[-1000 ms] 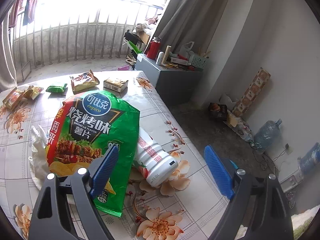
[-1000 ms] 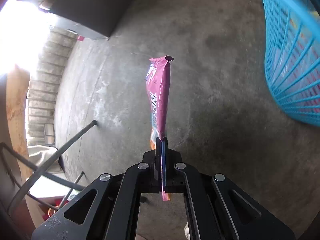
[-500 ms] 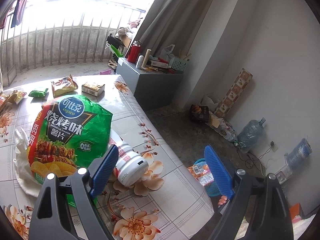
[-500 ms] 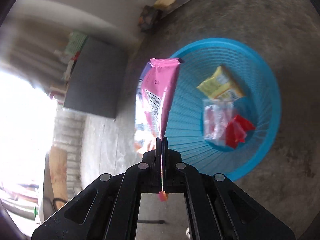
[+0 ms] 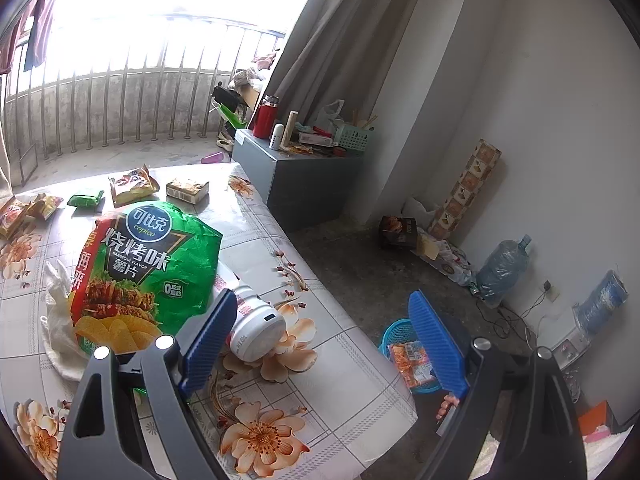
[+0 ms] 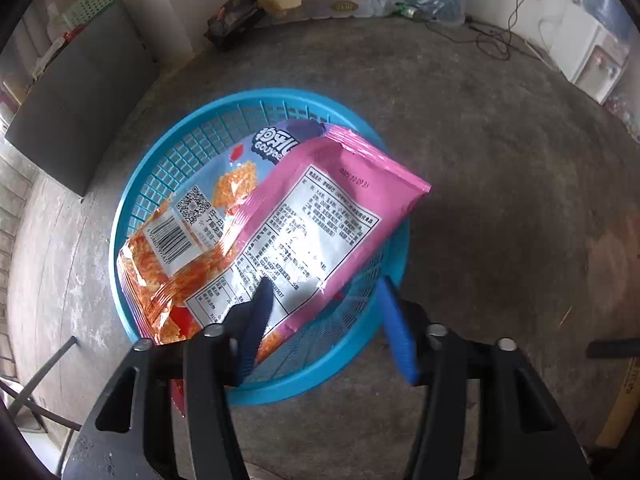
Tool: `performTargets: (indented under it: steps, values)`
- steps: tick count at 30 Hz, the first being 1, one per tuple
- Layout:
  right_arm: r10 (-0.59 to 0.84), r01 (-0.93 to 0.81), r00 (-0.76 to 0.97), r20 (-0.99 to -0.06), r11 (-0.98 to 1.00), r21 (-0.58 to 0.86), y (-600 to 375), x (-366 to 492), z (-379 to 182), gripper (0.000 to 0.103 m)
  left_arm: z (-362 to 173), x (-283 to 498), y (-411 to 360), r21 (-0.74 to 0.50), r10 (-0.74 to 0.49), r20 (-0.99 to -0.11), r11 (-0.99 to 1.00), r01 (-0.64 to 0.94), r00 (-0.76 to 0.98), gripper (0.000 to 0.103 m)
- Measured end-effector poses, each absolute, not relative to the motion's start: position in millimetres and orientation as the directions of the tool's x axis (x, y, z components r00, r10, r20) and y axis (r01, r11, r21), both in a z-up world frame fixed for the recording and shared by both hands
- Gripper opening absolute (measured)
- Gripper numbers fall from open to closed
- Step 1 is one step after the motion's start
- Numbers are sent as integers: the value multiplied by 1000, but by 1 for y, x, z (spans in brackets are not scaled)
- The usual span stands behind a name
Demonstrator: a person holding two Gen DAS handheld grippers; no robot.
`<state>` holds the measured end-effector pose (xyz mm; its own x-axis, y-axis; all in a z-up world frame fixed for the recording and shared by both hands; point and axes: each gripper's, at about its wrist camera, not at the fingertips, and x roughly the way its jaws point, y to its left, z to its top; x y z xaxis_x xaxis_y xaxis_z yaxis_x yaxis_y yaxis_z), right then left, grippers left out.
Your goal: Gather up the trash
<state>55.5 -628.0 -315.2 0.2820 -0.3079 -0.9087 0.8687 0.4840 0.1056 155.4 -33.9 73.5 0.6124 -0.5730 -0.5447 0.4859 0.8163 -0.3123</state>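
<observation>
Concrete floor fills the right wrist view, with a blue basket standing on it below the right gripper. A second ago that gripper was pinched tight on the pink wrapper over bare floor, with only the basket's edge at the right; half a second ago it hung over the basket, the wrapper upright in the closed fingers. Now the jaws are opening, and the wrapper lies flat across the basket, its far right corner over the rim, its near end by the left finger, neither pad pressing it. One orange snack bag lies under it in the basket.

From the left wrist, the left gripper hangs wide open over the near table edge, holding nothing, as before. Its view has swung right since a second ago: the basket now shows on the floor past the table's corner, between the fingers.

On the floral table I count one big green chip bag, one white bottle lying beside it on its right, one white plastic bag under its left, and at the far end five small snack packs: two at the left edge, one green, one orange, one box.
</observation>
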Motion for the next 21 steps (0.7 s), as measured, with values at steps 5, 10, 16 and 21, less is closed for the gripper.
performTargets:
  steps: [5, 10, 16, 21]
  values:
    - [-374, 835, 311, -874, 547, 62, -621, 45, -292, 58, 76, 146, -34, -298, -567, -532, 821, 487, 629, 85]
    - [-355, 811, 393, -848, 568, 138, -626, 40, -273, 58, 73, 145, -30, -299, -555, -539, 829, 473, 633, 85]
    - [-325, 803, 466, -823, 546, 239, -613, 32, -257, 58, 74, 142, -11, -309, -529, -526, 848, 430, 666, 85]
    - [-261, 753, 551, -792, 565, 338, -599, 24, -234, 53, 64, 141, 17, -334, -481, -545, 876, 349, 687, 85]
